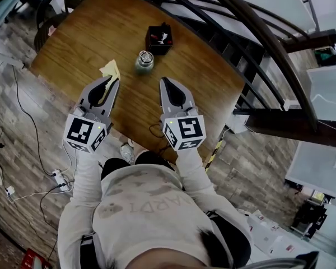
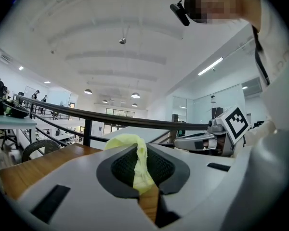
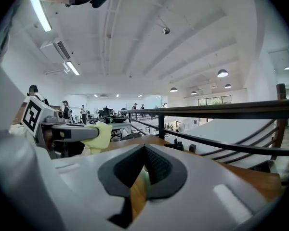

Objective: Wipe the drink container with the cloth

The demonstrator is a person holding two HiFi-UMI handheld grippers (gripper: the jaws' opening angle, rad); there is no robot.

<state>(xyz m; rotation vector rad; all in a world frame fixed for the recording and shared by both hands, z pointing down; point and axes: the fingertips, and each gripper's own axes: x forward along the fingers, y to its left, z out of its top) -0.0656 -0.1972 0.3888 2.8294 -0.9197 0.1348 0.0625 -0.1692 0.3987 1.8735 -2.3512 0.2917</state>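
The drink container (image 1: 144, 62), a small clear jar with a metal lid, stands upright on the wooden table (image 1: 101, 32). My left gripper (image 1: 113, 80) hovers near-left of it, shut on a pale yellow cloth (image 1: 110, 70) that sticks out past the tips. In the left gripper view the cloth (image 2: 137, 160) is pinched between the dark pads of the left gripper (image 2: 139, 150). My right gripper (image 1: 163, 80) hovers just this side of the jar, shut and empty. The right gripper view shows the right gripper (image 3: 144, 150) with its jaws closed, and the cloth (image 3: 102, 134) off to its left.
A black box (image 1: 159, 39) sits on the table just beyond the jar. A dark metal railing (image 1: 229, 21) runs along the table's far right side. Chairs (image 1: 59, 4) stand at the far left corner. Cables (image 1: 22, 111) lie on the floor at left.
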